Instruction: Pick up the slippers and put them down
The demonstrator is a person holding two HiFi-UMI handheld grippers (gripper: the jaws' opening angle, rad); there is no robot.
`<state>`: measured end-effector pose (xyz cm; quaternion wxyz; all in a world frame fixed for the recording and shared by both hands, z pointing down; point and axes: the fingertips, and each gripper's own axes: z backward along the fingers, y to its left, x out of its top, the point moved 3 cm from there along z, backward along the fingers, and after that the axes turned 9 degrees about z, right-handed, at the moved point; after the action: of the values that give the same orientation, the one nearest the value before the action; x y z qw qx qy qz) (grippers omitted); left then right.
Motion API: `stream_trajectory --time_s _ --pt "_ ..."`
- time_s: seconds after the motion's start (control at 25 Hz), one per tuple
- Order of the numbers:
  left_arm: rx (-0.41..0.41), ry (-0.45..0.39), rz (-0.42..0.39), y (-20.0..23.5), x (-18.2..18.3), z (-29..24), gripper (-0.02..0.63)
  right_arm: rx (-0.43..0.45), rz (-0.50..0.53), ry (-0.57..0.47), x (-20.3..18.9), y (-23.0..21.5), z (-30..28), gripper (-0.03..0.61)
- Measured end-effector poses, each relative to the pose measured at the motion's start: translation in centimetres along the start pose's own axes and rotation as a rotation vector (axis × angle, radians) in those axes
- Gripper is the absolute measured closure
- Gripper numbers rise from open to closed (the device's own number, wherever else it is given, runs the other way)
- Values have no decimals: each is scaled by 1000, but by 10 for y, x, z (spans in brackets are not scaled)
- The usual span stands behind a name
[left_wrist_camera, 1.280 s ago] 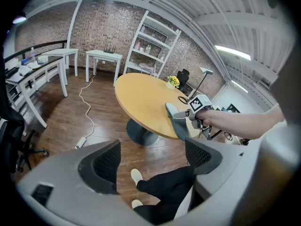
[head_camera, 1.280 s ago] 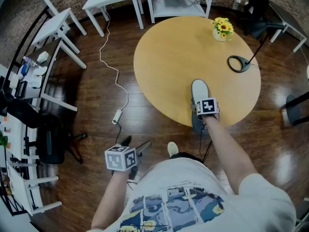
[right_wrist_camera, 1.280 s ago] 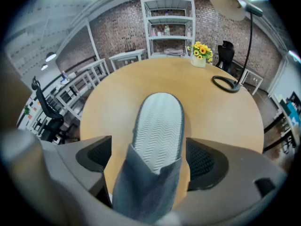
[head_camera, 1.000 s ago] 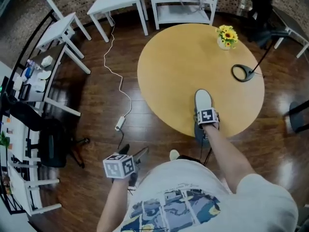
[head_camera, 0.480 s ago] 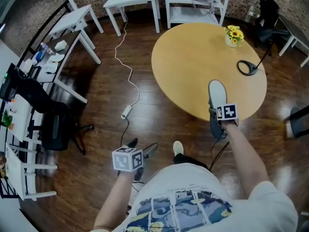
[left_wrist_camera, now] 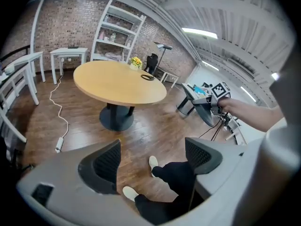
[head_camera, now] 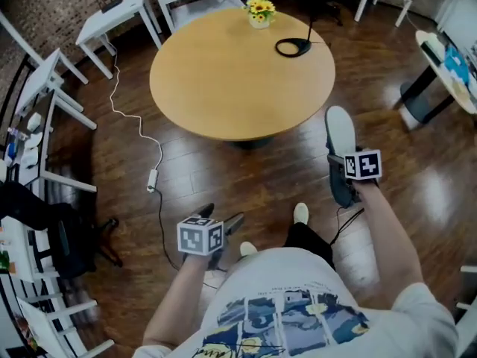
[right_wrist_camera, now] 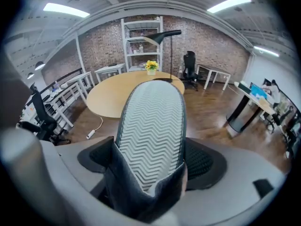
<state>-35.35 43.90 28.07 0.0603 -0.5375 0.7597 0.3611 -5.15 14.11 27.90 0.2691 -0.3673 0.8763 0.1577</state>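
Observation:
One slipper (head_camera: pixel 340 134) with a pale zigzag sole and a dark grey upper is held in the air over the wooden floor, right of the round table (head_camera: pixel 223 80). My right gripper (head_camera: pixel 344 179) is shut on its heel end. In the right gripper view the slipper (right_wrist_camera: pixel 151 126) stands sole-up between the jaws of that gripper (right_wrist_camera: pixel 150 163) and points at the table. My left gripper (head_camera: pixel 221 221) hangs low at the person's left side. It is open in the left gripper view (left_wrist_camera: pixel 151 161), with nothing between its fingers (left_wrist_camera: pixel 102 166). No second slipper shows.
On the table stand a pot of yellow flowers (head_camera: pixel 259 11) and a black lamp base (head_camera: pixel 292 47). A white cable with a plug block (head_camera: pixel 151 179) trails over the floor at the left. White tables (head_camera: pixel 112 10) and shelves line the walls. The person's white shoes (head_camera: pixel 300 213) are below.
The slipper lay on the table's near edge with my right gripper at it. It now hangs off the table, over the floor to the right. The person has turned and stepped back.

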Motion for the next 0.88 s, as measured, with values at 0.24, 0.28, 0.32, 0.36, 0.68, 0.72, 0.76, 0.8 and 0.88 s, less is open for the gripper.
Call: stream_trajectory --time_s 0.24,0.28,0.32,0.36,0.68,0.72,0.76,0.8,0.88 --pt "-55 165 -148 -123 51 -150 184 -57 -196 119 -108 -181 -55 100" --pt "-60 189 -178 -147 62 -186 184 -59 -215 140 -124 -213 -77 100" --pt "-65 220 -209 -168 70 -223 184 -61 -234 158 -141 -244 -101 100" --pt "-70 256 -237 -187 73 -264 184 -63 -257 174 -162 -272 -128 100" --pt "-81 433 -329 -221 14 -602 184 -40 -362 249 -373 -401 -467 101" --pt "-83 449 -332 -215 0 -638 184 -42 -359 253 -397 -409 -509 101" --pt "-87 454 -340 -208 -13 -673 184 -49 -360 250 -419 -416 -549 101" --pt "-91 456 -350 -199 -26 -706 184 -56 -365 245 -441 -420 -585 101" --pt "-97 476 -367 -178 -54 -760 184 -61 -376 253 -490 -415 -645 101"
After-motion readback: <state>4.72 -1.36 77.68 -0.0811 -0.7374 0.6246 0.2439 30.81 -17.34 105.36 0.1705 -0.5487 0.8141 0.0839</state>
